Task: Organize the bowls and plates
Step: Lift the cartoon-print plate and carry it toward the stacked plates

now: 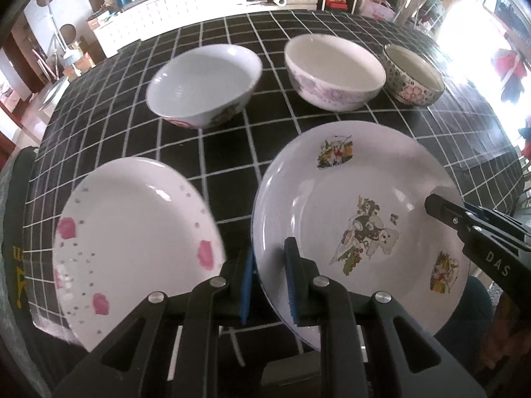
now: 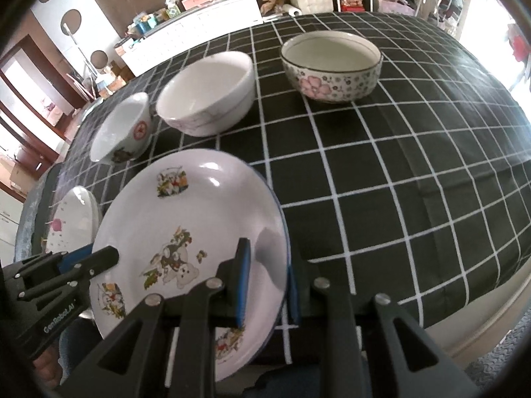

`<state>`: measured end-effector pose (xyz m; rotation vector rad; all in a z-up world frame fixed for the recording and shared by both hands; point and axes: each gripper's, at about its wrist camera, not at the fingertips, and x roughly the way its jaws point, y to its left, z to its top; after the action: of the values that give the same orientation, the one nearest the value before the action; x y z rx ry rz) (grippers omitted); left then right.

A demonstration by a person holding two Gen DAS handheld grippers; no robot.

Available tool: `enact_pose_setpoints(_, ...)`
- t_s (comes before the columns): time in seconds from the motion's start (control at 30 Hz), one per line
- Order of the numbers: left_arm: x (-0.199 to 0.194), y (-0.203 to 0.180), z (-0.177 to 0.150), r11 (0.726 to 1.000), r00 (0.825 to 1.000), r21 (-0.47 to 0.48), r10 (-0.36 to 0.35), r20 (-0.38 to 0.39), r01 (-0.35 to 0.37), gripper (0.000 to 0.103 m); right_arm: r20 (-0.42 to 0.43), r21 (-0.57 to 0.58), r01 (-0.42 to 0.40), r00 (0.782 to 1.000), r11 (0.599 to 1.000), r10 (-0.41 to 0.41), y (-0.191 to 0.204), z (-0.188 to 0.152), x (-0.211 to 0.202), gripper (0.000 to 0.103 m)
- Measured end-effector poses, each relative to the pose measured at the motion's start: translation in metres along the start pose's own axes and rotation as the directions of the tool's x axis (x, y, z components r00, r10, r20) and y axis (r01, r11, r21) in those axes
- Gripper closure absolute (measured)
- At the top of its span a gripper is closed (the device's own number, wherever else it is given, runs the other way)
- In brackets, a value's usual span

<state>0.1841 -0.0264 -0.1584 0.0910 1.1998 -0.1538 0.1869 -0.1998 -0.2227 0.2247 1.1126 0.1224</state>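
A large white plate with bear pictures (image 1: 358, 219) is held at the table's near edge. My left gripper (image 1: 270, 282) is shut on its left rim, and my right gripper (image 2: 268, 285) is shut on its right rim (image 2: 199, 232). A smaller white plate with pink spots (image 1: 132, 242) lies to its left. Behind stand three bowls: a white bowl with red marks (image 1: 205, 86), a white bowl with a purple pattern (image 1: 335, 73) and a flowered bowl (image 1: 413, 76).
The table (image 2: 398, 182) has a black cloth with white checks. A white cabinet with clutter (image 1: 186, 10) runs behind it. The right half of the cloth holds only the flowered bowl (image 2: 332, 66).
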Motion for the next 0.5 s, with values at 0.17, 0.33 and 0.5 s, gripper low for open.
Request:
enact_pose_setpoints(0.17, -0.023, 0.023, -0.004, 0.999, 1.000, -0.035, 0.019, 0.021, -0.018, 0.087, 0.024, -0.022, -0.033, 0.999, 0.999, 0.033, 0.019, 0.007, -0.010, 0.078)
enact_pose_setpoints(0.33, -0.050, 0.054, -0.012, 0.996, 0.997, -0.073, 0.053, 0.047, -0.050, 0.087, 0.044, -0.057, -0.081, 0.996, 0.995, 0.083, 0.048, 0.013, -0.016, 0.078)
enact_pose_setpoints(0.5, -0.065, 0.088, -0.021, 0.988, 0.994, -0.132, 0.094, 0.056, -0.086, 0.087, 0.040, -0.122, -0.124, 0.991, 0.985, 0.129, 0.083, 0.017, -0.012, 0.078)
